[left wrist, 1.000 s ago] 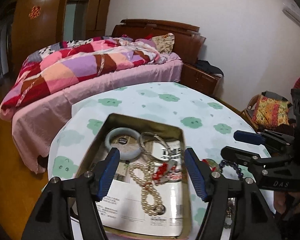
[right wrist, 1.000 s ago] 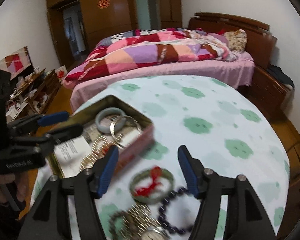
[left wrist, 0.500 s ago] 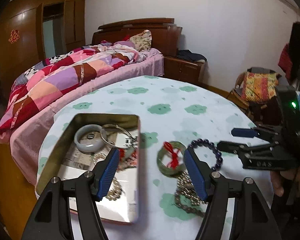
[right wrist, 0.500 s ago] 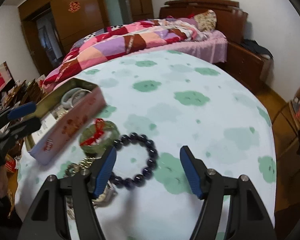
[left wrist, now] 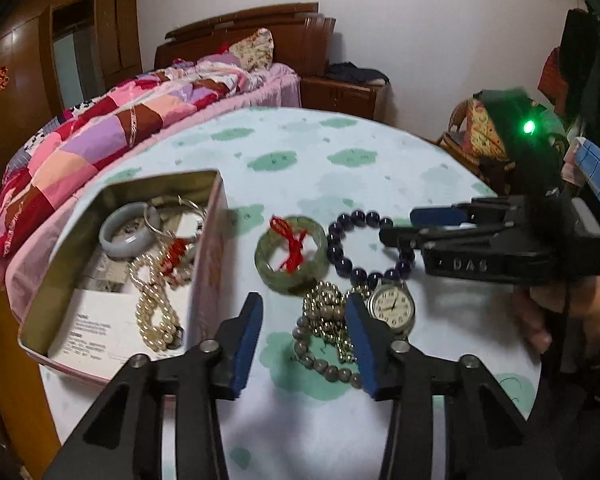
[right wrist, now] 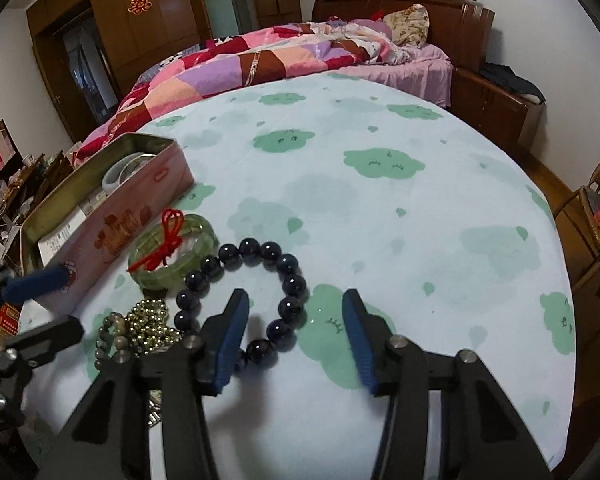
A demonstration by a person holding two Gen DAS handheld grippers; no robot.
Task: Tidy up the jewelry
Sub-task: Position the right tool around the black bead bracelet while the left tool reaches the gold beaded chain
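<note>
- Your loose jewelry lies bunched on the cloud-print surface [right wrist: 380, 208], just beside the pink tin [left wrist: 210, 248].
- The green bangle [left wrist: 290, 254] carries a red knotted string; the dark bead bracelet [right wrist: 260, 292] touches it, and a tangle of gold and grey bead strands [left wrist: 324, 320] sits nearer you.
- Your left hand-held gripper [left wrist: 304, 332] hangs over those strands, its jaws half open and just closing in, the pads pressing on nothing.
- Your right hand-held gripper [right wrist: 294, 330] has also been narrowing; it straddles the near arc of the dark bead bracelet without clamping it.
- Only the left view shows the wristwatch [left wrist: 392, 306] face, and the tin's contents: a pale bangle [left wrist: 126, 232], silver hoops [left wrist: 176, 210], a pearl strand [left wrist: 154, 312] on printed paper.
- Only the right view shows the tin's printed side.
</note>
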